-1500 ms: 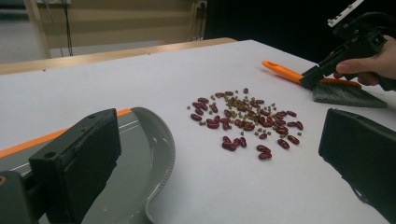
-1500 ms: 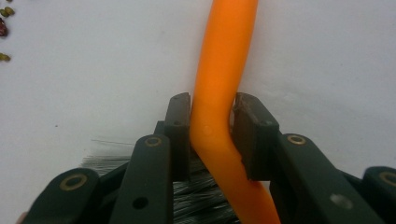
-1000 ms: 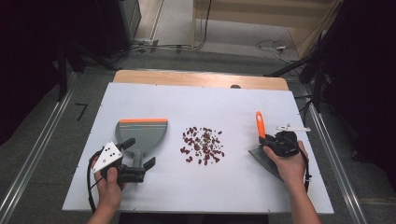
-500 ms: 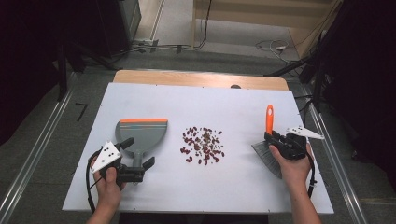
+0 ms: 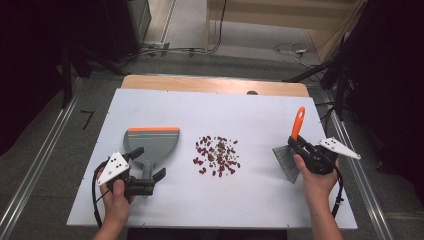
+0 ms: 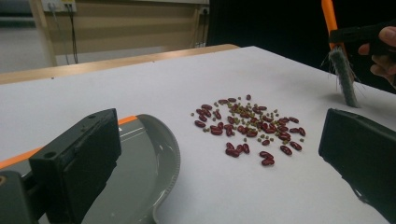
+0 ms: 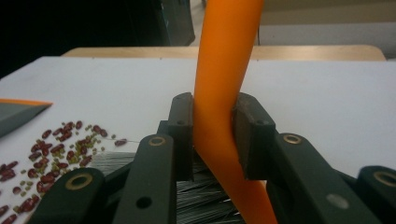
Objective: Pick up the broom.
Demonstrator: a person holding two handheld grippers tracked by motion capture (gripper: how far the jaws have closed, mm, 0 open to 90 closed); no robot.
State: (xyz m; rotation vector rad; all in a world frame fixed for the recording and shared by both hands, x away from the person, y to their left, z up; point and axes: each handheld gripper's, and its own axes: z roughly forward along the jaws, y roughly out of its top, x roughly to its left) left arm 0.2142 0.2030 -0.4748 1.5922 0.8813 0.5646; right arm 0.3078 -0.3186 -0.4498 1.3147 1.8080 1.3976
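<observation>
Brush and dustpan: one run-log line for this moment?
right gripper: shut on brush handle, bristles on table | left gripper: open at dustpan handle | beans: unswept between them

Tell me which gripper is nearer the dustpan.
Left. The left gripper sits at the dustpan's handle, jaws open around it; the right gripper, clamping the brush, is across the beans.

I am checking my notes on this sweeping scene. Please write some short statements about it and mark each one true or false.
1. The right gripper is shut on the brush handle. True.
2. The beans lie inside the dustpan. False: they lie on the table, right of it.
3. The left gripper is open. True.
4. The brush handle is blue. False: it is orange.
5. The brush bristles are in the beans. False: they are apart.
</observation>
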